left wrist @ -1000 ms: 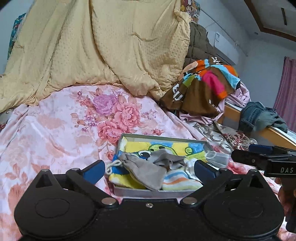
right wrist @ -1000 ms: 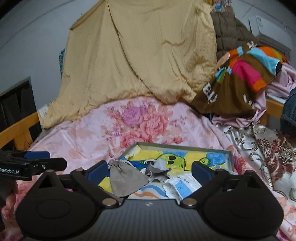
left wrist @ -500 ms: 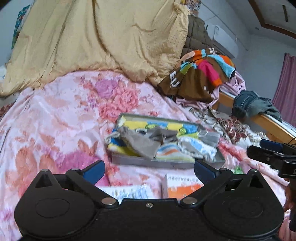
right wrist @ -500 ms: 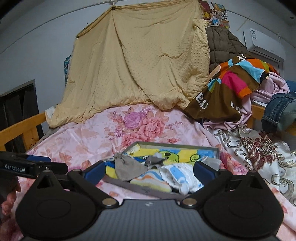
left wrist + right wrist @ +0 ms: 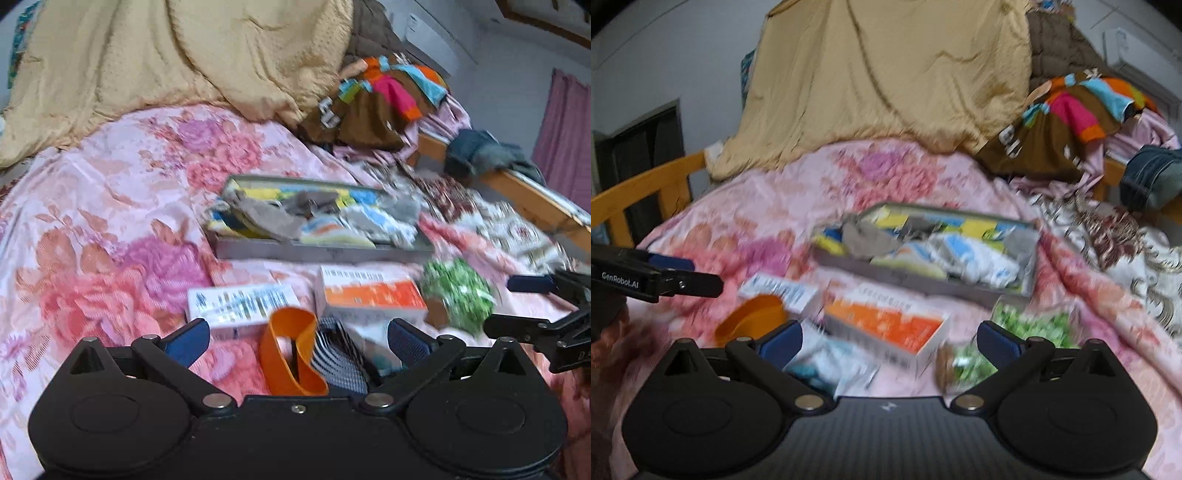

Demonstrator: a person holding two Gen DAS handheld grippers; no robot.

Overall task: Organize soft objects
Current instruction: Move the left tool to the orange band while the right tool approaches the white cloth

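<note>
Motion blur leaves the print on the orange-and-white box (image 5: 886, 325) and the white box (image 5: 242, 306) unreadable, only "GenRobot.AI" legible on the left gripper (image 5: 687, 275); both it and the right gripper (image 5: 888, 341) are spread wide, empty, near the tray (image 5: 317, 253) of soft cloths (image 5: 273, 219).

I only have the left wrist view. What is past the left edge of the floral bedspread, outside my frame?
Observer: A wooden bed rail runs along that side.
Operator: And what is in front of the right tool?
Observer: The right tool is open and holds nothing. A pale blue-and-white packet, mostly hidden in your view, lies on the bedspread by its left finger.
</note>
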